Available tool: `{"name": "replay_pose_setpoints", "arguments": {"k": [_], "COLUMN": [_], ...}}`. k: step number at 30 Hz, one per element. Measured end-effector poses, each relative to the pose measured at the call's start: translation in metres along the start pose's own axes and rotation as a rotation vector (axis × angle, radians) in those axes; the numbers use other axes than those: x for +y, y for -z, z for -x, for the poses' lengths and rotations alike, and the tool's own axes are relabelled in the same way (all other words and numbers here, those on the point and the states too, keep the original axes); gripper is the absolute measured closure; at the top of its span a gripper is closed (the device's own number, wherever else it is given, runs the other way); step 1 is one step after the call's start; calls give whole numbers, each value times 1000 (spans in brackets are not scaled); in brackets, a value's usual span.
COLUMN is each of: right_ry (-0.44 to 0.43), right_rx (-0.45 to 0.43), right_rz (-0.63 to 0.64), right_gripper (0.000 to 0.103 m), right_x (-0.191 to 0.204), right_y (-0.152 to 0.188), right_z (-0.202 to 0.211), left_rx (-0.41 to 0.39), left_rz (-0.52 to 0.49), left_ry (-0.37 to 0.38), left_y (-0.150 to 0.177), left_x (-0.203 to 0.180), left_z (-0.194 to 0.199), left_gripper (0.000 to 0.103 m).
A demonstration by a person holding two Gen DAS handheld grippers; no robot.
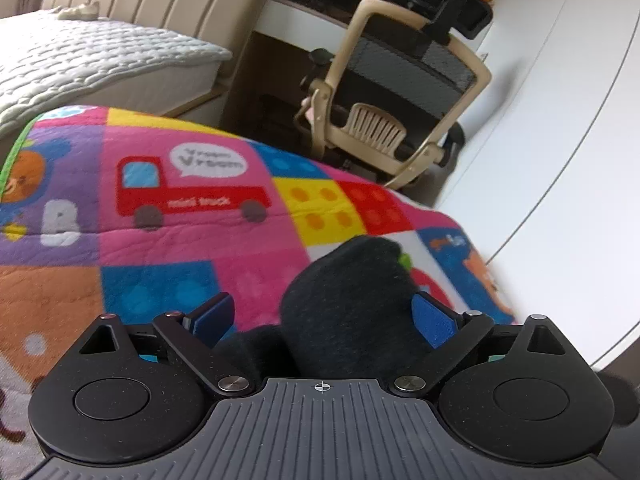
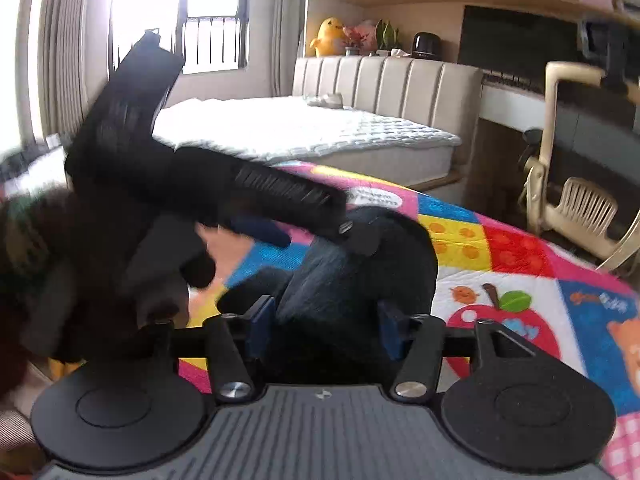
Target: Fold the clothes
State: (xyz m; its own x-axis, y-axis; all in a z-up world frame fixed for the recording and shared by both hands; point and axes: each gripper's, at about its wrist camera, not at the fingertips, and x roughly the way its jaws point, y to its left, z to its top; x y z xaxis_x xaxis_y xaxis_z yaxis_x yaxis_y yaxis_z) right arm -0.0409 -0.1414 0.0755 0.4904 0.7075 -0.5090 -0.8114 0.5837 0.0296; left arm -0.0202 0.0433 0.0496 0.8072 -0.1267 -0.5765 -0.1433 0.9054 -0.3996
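A dark sock (image 1: 344,304), or some small black knitted garment like it, is the piece being folded, and it sits low over a bright patchwork play mat (image 1: 168,216) with a red truck and building-block squares, which serves as the folding ground here rather than the bed (image 1: 92,60) behind it. In the left wrist view the left gripper (image 1: 324,316) has the bunched fabric standing up between its blue pads (image 1: 434,320); the right-hand pad lies against the cloth, while the other pad stands a little clear of it with mat showing in the gap, so the jaws look wide apart and I cannot tell that they actually pinch it. Seen from the right wrist, the right gripper (image 2: 324,320) has dark cloth filling the space between its pads at a middling opening; both pads appear to border the fabric, yet motion blur hides whether they press, so a firm hold is not certain. The left device (image 2: 180,184) crosses that view at a slant, held by a gloved hand (image 2: 168,264), very near the right jaws. My reading is that both tools meet at the same small garment so that one end can be steadied while the other is turned over it. An office chair (image 1: 400,92) stands well apart behind the mat, clear of the work.
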Motion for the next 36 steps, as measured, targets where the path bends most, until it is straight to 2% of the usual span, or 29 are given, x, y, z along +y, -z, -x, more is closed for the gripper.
{"name": "replay_pose_setpoints", "arguments": {"k": [3,4,7,9,11,13,16,18,21,25,27,29,30,34,36], "right_ry": [-53,-64,-99,-101,-118,-151,-98,-89,-103,-122,-168,-223,-215,-210,-265], "right_rx": [-44,-54,-40,4,51,51,49,57,69,75,77,64,55,66,94], "right_rz": [-172,-240,-424,-498,-551,-526,-326,-246,-193,-151,-175,-232,-253,-386,-498], "right_gripper": [29,28,28,29,36,45,45,45,44,39,36,29,23,21,19], "right_x": [-31,-43,-76,-87,-89,-76,-42,-27,-11,-1,-7,-21,-28,-55,-65], "right_y": [-4,-4,1,9,19,18,5,-1,-4,-7,-9,-10,-10,-3,6], "right_z": [12,13,1,-14,-31,-35,-35,-35,-37,-37,-30,-23,-21,-31,-47], "left_rx": [-4,-6,-6,-8,-9,-10,-21,-40,-58,-36,-31,-30,-30,-25,-19], "left_rz": [-1,3,34,48,68,90,118,140,145,116,117,104,98,138,160], "left_ry": [-40,-51,-58,-65,-62,-57,-51,-42,-22,-60,-75,-101,-112,-108,-95], "left_y": [4,5,8,9,10,10,9,6,4,9,14,20,23,30,31], "left_x": [10,14,27,35,41,47,53,55,56,55,59,63,66,79,83], "left_z": [2,3,7,10,13,17,27,34,41,37,36,38,38,41,42], "left_gripper": [4,4,3,2,2,2,3,3,3,2,2,1,1,0,0]}}
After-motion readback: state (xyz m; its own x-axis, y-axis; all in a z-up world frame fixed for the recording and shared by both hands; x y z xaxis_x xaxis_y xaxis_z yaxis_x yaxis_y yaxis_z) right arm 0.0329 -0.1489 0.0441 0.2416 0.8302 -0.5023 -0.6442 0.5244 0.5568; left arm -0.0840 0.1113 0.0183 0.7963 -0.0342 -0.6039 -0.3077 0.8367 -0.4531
